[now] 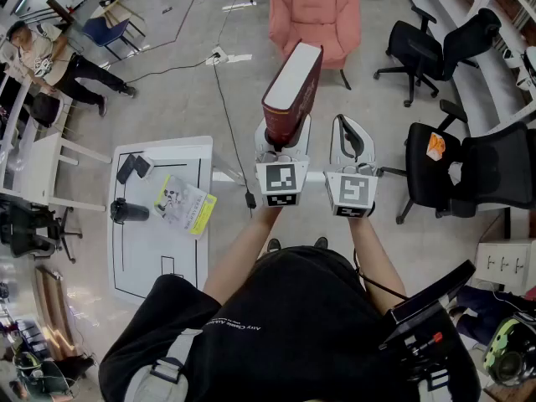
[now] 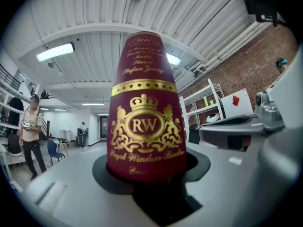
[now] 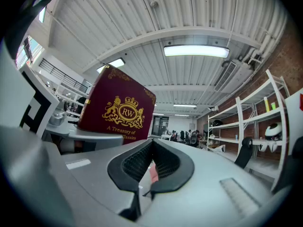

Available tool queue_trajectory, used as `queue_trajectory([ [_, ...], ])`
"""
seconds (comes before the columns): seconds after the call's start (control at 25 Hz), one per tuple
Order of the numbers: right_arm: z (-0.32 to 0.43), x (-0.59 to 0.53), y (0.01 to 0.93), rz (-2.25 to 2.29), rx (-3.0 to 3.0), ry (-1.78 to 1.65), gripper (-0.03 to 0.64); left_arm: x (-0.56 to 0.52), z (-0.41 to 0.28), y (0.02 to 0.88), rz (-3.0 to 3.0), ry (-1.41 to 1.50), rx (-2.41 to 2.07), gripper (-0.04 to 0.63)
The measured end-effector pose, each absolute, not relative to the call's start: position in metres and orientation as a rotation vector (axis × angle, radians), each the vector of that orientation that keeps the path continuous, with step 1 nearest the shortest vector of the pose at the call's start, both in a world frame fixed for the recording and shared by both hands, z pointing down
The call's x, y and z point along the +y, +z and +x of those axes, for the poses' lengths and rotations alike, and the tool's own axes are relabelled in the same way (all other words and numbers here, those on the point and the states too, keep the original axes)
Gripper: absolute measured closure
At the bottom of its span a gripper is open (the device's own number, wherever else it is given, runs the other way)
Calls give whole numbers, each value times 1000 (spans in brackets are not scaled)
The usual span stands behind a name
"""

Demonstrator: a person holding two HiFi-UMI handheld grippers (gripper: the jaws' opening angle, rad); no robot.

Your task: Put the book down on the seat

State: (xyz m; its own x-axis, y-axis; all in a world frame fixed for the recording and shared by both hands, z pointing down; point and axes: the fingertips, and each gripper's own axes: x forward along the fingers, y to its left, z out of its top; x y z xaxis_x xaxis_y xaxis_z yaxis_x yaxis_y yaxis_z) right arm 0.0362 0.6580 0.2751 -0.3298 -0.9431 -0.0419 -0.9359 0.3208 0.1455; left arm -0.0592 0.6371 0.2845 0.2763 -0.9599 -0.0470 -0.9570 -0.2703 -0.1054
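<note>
A thick maroon book (image 1: 293, 86) with gold print stands upright, and my left gripper (image 1: 281, 138) is shut on its lower end. In the left gripper view the book's spine (image 2: 146, 126) fills the middle and rises out of the jaws toward the ceiling. My right gripper (image 1: 351, 137) is held up just right of the left one, shut with nothing in it. Its black pads (image 3: 142, 162) meet in the right gripper view, where the book's cover (image 3: 118, 109) shows at the left. A pink armchair (image 1: 315, 11) stands ahead on the floor, beyond both grippers.
A white table (image 1: 188, 153) at the left carries a booklet (image 1: 185, 204), a dark cylinder (image 1: 128, 211) and small black items. Black office chairs (image 1: 469, 170) stand at the right, one with an orange packet (image 1: 435, 146) on its seat. A cable (image 1: 230, 124) runs across the floor. A person (image 1: 50, 57) sits far left.
</note>
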Motion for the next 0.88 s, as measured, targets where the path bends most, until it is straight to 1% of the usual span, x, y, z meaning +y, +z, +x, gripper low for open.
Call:
queue_trajectory([
  [0.12,43,662,270,1784,-2575,-203,607,640,-54,284,-2417,-45,1826,362],
  [0.24,47,661,274,1766,-2579,-191,577,641,-50,285,-2414,-47,1827,362],
  [0.88,82,659,285,1777,-2577,-113,591,645,-20,295,-2382,-121,1830,362],
])
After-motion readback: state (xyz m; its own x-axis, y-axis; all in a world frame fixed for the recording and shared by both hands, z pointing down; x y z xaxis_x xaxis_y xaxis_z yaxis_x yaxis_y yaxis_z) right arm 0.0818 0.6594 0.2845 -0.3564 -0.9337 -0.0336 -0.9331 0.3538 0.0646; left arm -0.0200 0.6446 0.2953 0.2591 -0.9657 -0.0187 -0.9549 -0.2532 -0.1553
